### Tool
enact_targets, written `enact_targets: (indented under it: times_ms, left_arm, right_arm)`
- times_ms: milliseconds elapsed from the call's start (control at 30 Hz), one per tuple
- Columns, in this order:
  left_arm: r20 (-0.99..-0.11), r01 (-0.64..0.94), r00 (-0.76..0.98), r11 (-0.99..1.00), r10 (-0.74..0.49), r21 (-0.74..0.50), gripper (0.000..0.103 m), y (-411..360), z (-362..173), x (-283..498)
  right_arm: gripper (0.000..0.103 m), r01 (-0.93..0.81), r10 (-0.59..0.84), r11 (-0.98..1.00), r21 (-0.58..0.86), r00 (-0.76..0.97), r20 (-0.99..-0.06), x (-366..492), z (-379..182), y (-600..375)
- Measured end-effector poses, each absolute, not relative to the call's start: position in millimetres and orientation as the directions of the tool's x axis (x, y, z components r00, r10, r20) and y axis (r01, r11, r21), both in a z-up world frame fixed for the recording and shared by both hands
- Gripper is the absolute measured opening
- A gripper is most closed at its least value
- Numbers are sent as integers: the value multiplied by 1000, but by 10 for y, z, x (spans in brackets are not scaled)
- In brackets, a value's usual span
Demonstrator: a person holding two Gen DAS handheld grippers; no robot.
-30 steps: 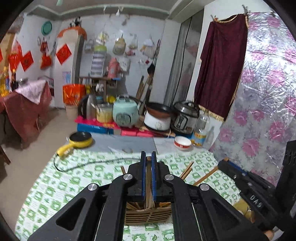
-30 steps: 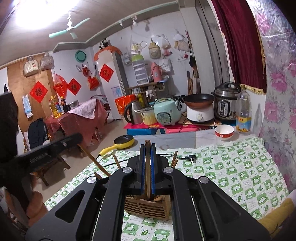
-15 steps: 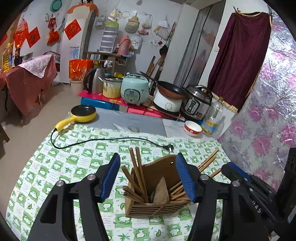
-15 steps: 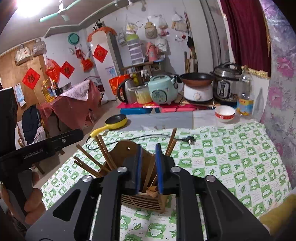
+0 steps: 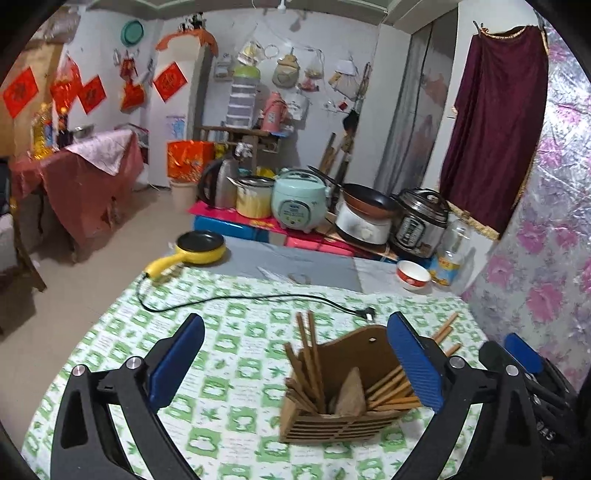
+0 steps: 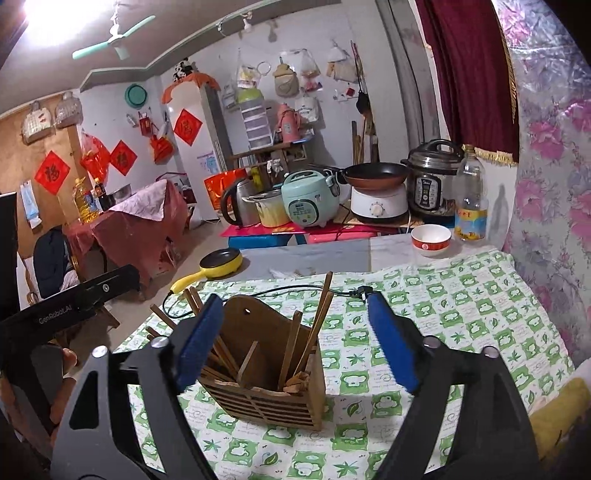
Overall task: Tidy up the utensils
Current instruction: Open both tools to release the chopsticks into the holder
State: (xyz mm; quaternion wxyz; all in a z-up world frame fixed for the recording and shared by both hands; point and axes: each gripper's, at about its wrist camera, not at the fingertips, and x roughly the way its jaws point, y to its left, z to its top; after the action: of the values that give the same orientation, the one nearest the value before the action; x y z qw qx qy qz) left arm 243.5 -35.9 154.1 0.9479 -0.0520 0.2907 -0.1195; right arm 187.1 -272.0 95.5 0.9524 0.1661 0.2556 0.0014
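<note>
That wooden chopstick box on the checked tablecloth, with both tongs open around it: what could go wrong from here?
Two risks. The chopsticks lean out well past the wooden holder; either open tongs, left or right, might snag them while moving and flick some out or tip the holder. The black power cord lies loose across the tablecloth just behind and could be dragged.

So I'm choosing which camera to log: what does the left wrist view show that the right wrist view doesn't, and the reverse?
Only the left wrist view shows the right tool at its right edge, and chopsticks sticking out behind the holder on that side.

Only the right wrist view shows the ceiling fan, the left tool's arm marked GenRobot.AI and the yellow cushion.

Both show the wooden utensil holder full of chopsticks on the green checked tablecloth, the black power cord, the yellow pan and the red-and-white bowl.
</note>
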Motion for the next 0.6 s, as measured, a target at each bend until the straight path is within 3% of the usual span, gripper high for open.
enact_targets:
  times_ms: [267, 600]
  left_arm:
    - [-543, 176, 804, 969, -243, -173, 97, -317, 1559, 2327]
    - [-512, 170, 839, 983, -184, -75, 97, -313, 1310, 1814]
  right_arm:
    - [85, 81, 91, 945, 317, 865, -493, 1740, 960, -2627]
    - [91, 70, 76, 957, 280, 875, -479, 1369, 949, -2377]
